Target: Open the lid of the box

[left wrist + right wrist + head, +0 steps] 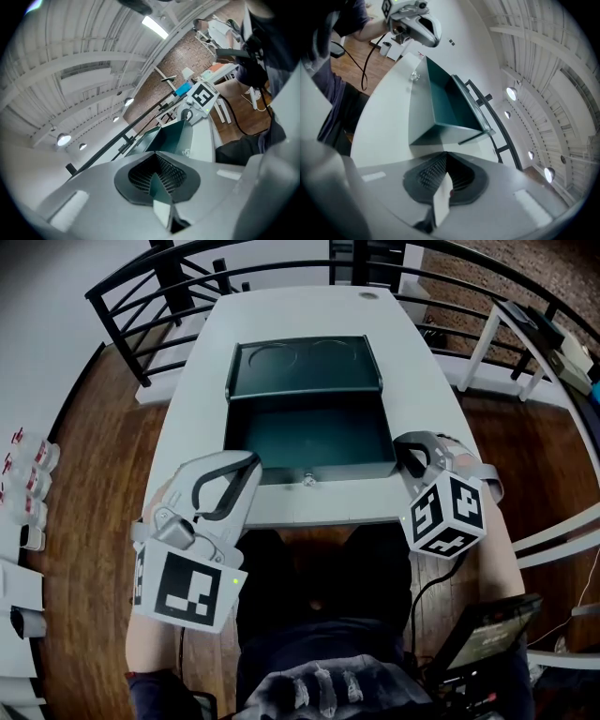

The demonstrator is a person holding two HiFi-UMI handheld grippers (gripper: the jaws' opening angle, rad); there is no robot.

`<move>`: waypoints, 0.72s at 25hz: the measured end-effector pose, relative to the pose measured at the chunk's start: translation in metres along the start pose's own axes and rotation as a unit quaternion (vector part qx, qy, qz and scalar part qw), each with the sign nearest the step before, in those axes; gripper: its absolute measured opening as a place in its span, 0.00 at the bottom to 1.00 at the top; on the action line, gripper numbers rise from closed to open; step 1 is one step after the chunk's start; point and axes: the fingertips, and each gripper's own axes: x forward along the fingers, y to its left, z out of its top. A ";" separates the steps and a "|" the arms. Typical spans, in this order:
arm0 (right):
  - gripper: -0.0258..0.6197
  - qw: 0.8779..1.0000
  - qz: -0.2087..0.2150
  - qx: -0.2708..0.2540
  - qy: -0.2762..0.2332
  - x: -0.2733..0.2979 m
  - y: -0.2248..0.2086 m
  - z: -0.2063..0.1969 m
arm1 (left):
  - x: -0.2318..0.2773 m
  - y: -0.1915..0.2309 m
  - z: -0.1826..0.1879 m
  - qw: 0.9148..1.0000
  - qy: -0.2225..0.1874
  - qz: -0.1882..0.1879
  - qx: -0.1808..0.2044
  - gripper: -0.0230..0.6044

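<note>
**A:** How do the fingers stand on the left gripper [249, 465]?

**B:** Its fingers [161, 187] are pressed together, tip to tip, with nothing between them. The right gripper [406, 446] is the same, with its fingers [440, 197] closed on nothing.

**A:** And where are they pointing?

**B:** Both point away from the person toward the box [309, 437]. The left gripper hangs over the near left part of the counter [281, 310], with its tips just beside the box's near left corner. The right gripper's tips are just beside the near right corner. I cannot tell whether either one touches the box.

**A:** Where does the box sit?

**B:** It sits about midway across the white counter, toward the near edge. It is dark green and its inside looks bare. Its lid [305, 367] is already up, swung back on the far side and standing roughly upright. Two faint rings show on the lid's inner face.

**A:** Is there anything on the front wall?

**B:** A small metal latch [307, 480] sits at the middle of the near wall, between the two grippers.

**A:** And around the counter?

**B:** A black railing [159, 296] curves round the far side and the left. A wooden floor [103, 427] shows on both sides. The person's dark lap is at the near edge.
</note>
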 end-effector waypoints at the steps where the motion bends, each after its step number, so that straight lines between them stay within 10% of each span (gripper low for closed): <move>1: 0.04 1.000 0.000 0.001 0.002 0.001 -0.002 -0.001 | -0.002 0.010 -0.009 1.000 0.006 0.002 -0.024 0.06; 8: 0.04 1.000 -0.002 0.004 0.007 0.005 -0.008 -0.002 | -0.009 0.046 -0.081 0.990 0.128 0.010 -0.052 0.06; 18: 0.04 1.000 -0.002 0.005 0.008 0.003 -0.010 -0.001 | -0.004 0.040 -0.123 0.982 0.180 0.021 -0.050 0.06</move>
